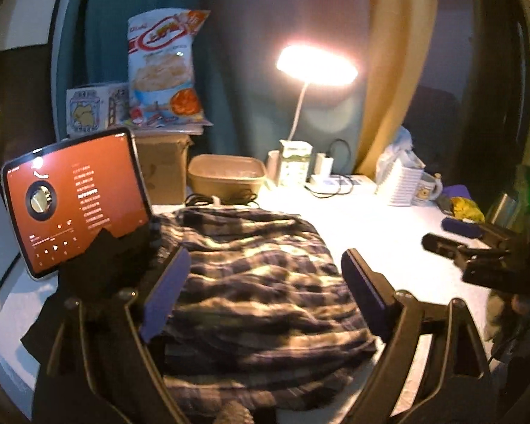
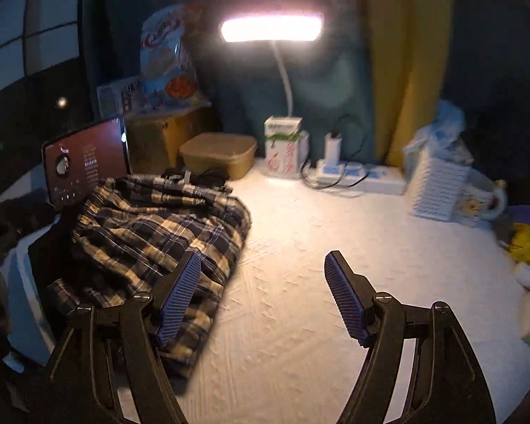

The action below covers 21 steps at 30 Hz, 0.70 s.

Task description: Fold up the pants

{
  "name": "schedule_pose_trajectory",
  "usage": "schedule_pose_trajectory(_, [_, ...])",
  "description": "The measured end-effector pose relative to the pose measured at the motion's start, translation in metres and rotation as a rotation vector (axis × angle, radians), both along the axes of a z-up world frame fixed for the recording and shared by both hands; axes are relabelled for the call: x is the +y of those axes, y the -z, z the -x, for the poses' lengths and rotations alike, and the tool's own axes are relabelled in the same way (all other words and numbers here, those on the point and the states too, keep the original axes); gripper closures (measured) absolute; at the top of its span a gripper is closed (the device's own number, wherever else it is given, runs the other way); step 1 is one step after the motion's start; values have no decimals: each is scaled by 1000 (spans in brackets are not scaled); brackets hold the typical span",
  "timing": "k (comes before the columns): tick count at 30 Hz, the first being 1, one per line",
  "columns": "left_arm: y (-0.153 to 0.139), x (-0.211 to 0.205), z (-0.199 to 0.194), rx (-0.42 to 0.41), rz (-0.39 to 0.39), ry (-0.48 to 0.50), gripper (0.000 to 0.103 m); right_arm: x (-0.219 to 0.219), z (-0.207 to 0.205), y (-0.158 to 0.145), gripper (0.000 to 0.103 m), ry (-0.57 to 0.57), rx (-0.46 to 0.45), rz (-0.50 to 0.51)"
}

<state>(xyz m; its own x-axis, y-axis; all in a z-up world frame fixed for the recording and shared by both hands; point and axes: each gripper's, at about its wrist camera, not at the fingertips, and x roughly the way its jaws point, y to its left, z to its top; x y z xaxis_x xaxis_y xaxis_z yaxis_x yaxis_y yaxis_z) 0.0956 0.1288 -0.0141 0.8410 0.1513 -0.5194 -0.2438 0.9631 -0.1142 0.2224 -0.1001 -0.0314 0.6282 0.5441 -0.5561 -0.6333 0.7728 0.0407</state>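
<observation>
Both sets of jaws stand wide apart with nothing between the pads. On the left gripper [image 1: 265, 293] the blue pads frame the plaid pants [image 1: 261, 282], hanging above the cloth; whether a pad brushes the fabric cannot be told. The right gripper [image 2: 263, 295] hangs over the bare white desk [image 2: 335, 247], its left pad above the near right edge of the pants [image 2: 152, 236], its right pad over open desk surface. In the left wrist view the right gripper [image 1: 477, 251] shows at the far right, its state unclear from there.

The pants lie bunched into a thick, wrinkled bundle on the left half of the desk, dark and cream checks, the gathered waistband toward the back left. A tablet [image 1: 76, 198] with a red-orange screen stands tilted just behind and left of them, with dark cloth [image 1: 99, 268] at its foot. Behind the pants sits a brown lidded container [image 1: 226, 175], black cables beside it, then a cardboard box [image 1: 162, 169] with a snack bag [image 1: 162, 67] on top. A lit desk lamp [image 2: 272, 28] shines above a white power strip [image 2: 360, 176], and a mug [image 2: 484, 205] sits at the right
</observation>
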Motion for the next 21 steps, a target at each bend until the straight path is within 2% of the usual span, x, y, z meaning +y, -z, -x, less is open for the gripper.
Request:
schedule_pose_trajectory(8, [-22, -41, 11, -44, -21, -1, 15, -59, 53, -43, 27, 62, -108, -70])
schedule_pose_trajectory(13, [-45, -71, 23, -89, -44, 49, 15, -91, 85, -62, 27, 101, -174, -116])
schedule_pose_trajectory(17, [-64, -107, 48, -207, -158, 49, 15, -106, 108, -69, 27, 120, -215, -137])
schedule_pose_trajectory(21, [-70, -129, 72, -295, -201, 18, 15, -116, 123, -70, 27, 135, -233, -140])
